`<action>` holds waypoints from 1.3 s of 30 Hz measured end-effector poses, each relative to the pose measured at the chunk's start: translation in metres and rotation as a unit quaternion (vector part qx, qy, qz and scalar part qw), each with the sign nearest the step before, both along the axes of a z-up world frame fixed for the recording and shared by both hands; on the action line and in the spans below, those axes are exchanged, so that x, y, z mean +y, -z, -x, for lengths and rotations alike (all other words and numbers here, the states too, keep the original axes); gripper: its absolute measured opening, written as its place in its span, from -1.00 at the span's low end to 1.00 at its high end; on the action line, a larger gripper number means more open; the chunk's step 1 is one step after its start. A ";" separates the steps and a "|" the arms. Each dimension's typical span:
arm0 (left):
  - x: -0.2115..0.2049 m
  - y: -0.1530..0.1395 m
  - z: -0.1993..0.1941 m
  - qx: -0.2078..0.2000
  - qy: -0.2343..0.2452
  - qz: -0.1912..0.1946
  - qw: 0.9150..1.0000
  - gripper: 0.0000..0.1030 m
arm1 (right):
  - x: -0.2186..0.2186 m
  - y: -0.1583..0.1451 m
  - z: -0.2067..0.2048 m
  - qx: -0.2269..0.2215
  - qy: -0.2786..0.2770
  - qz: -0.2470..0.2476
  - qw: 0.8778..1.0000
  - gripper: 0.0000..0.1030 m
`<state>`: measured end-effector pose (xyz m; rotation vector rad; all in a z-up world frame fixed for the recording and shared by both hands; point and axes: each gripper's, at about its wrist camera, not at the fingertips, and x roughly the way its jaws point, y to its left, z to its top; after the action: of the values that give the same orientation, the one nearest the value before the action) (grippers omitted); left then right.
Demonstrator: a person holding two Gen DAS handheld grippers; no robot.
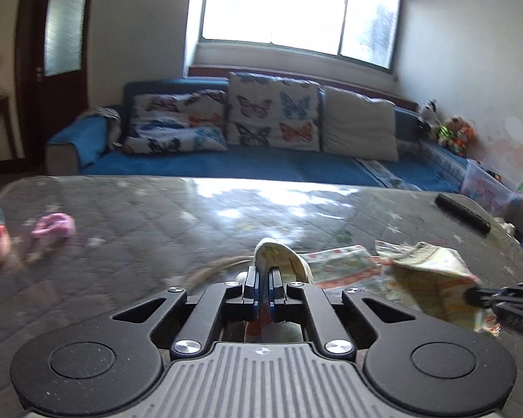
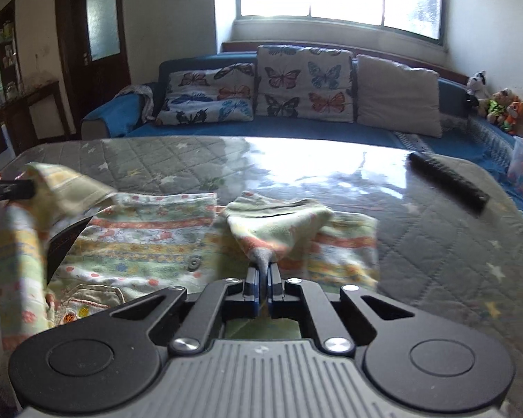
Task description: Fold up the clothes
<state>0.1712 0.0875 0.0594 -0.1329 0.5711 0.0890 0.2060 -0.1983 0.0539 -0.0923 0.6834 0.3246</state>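
Observation:
A small patterned baby garment (image 2: 146,244), pale yellow-green with orange and blue stripes, lies on the quilted grey table (image 2: 436,244). My right gripper (image 2: 263,270) is shut on a bunched corner of it (image 2: 279,223), lifted slightly over the cloth. My left gripper (image 1: 263,273) is shut on another edge of the same garment (image 1: 275,254). In the right wrist view the left gripper (image 2: 31,188) shows at the far left, with cloth draped from it. In the left wrist view the right gripper (image 1: 470,296) enters at the right, holding the garment (image 1: 432,264).
A black remote (image 2: 449,181) lies at the table's far right, and also shows in the left wrist view (image 1: 463,212). A pink cloth (image 1: 54,226) lies at the table's left. A blue sofa (image 2: 296,125) with butterfly cushions stands behind the table.

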 end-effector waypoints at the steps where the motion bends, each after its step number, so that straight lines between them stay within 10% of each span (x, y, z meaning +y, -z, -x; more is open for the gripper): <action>1: 0.006 -0.001 0.012 -0.003 -0.011 0.001 1.000 -0.89 | -0.009 -0.003 0.006 -0.005 0.008 -0.002 1.000 -0.93; 18: 0.067 0.033 0.156 0.033 -0.152 0.043 0.987 -0.90 | -0.144 0.013 0.119 0.010 0.154 -0.034 0.987 -0.92; 27: 0.069 0.041 0.161 0.054 -0.153 0.029 0.986 -0.80 | -0.148 0.030 0.124 0.023 0.157 0.007 0.987 -0.15; 33: 0.064 0.044 0.161 0.059 -0.154 0.008 0.986 -0.14 | -0.114 0.041 0.101 0.001 0.125 0.094 0.988 0.21; 39: 0.063 0.046 0.157 0.067 -0.154 -0.005 0.986 0.04 | -0.118 0.034 0.084 -0.035 0.141 0.112 0.983 0.32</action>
<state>0.0139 0.1502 0.0138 -0.2050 0.6804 0.4037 0.1222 -0.3162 0.0198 -0.2186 0.6519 -0.0290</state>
